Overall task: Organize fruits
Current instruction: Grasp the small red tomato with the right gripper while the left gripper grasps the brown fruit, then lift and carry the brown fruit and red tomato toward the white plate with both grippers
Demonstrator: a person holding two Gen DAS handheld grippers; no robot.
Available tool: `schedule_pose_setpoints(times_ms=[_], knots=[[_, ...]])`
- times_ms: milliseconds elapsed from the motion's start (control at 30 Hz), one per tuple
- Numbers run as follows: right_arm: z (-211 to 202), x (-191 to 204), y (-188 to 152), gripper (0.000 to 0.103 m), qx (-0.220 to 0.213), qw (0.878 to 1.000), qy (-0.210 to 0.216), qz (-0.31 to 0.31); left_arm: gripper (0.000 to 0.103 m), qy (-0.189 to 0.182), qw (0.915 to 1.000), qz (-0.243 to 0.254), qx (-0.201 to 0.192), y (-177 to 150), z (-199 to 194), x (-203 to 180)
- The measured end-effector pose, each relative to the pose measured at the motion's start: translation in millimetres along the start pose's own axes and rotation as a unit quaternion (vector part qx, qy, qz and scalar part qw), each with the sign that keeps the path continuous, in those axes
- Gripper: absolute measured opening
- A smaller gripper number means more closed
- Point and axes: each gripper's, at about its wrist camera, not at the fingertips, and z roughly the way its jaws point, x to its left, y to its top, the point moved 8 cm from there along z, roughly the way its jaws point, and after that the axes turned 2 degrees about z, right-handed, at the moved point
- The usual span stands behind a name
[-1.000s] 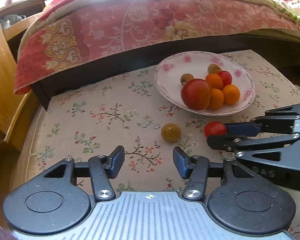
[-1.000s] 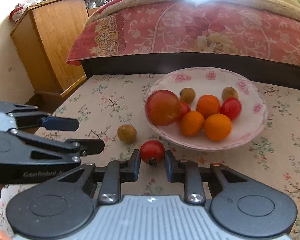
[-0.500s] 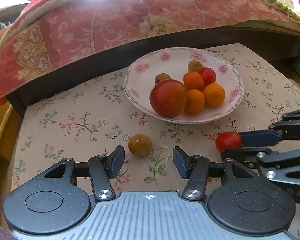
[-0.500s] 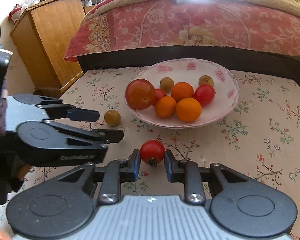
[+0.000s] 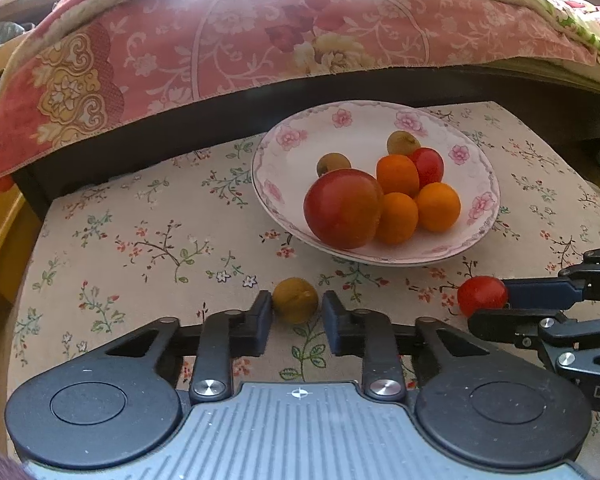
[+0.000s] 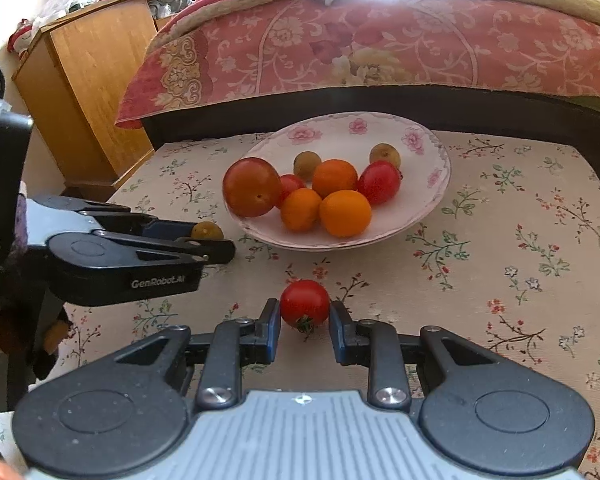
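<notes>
A flowered white plate on the floral cloth holds a large red tomato, orange fruits, a cherry tomato and two small brown fruits. My left gripper is open around a small brown fruit lying on the cloth; its pads stand close beside the fruit with small gaps. My right gripper is shut on a small red tomato, held just above the cloth in front of the plate. The tomato also shows in the left wrist view.
A bed with a pink floral quilt overhangs the far edge of the cloth. A wooden cabinet stands at the far left. The cloth-covered surface extends to the right of the plate.
My left gripper moved forward until the brown fruit sits between its fingers, and the jaws narrowed. My right gripper drew back from the plate, still holding the tomato.
</notes>
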Motion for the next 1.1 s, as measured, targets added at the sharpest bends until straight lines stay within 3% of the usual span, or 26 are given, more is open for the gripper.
schedule_pose_setpoints(times_ms=[433, 800, 1100], knots=[[-22.0, -11.2, -4.2, 0.03, 0.013, 0.999, -0.023, -0.029, 0.031, -0.014, 0.9995, 0.002, 0.027, -18.9, -22.7, -16.4], [-42.7, -21.2, -35.2, 0.03, 0.043, 0.996, -0.037, -0.064, 0.032, -0.032, 0.9979, 0.032, 0.046, -50.9, -50.6, -54.0], [-42.1, -24.6, -37.0, 0.031, 0.044, 0.997, -0.023, -0.056, 0.043, -0.024, 0.9984, 0.03, 0.041, -51.6, -51.5, -55.5]])
